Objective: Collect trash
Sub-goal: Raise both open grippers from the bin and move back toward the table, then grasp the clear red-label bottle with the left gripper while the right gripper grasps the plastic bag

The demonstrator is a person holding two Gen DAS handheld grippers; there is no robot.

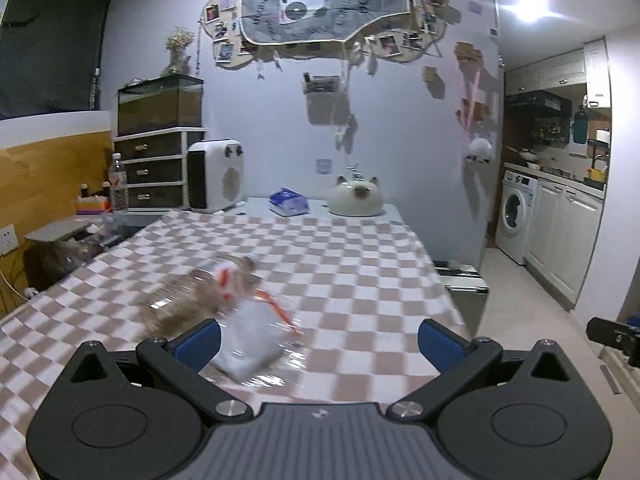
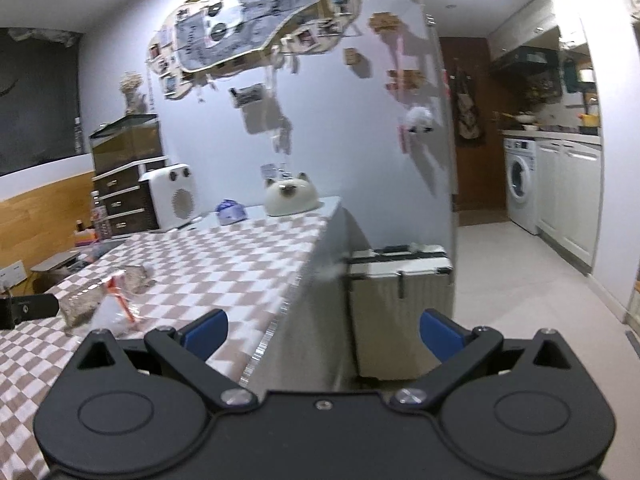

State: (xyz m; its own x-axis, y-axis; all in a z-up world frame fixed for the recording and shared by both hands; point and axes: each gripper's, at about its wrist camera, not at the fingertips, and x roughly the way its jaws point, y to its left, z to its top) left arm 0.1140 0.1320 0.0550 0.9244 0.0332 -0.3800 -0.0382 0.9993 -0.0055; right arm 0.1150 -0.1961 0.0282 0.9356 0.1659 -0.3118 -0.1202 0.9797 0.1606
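Lowering the wide-spread left tongs (image 1: 319, 340) squarely over the clear plastic wrapper (image 1: 256, 336) should secure it, right tongs (image 2: 323, 332) idle, wide apart.

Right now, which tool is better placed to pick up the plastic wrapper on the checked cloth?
Left. The left tool is open, with the plastic wrapper just ahead; the right tool points past the table edge.

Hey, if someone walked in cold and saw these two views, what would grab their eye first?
Probably the checkered tablecloth filling the table, with crumpled plastic wrappers lying just ahead of the open left gripper. Next, the cloud-shaped photo board high on the wall, and the cat-faced pot at the table's far end.
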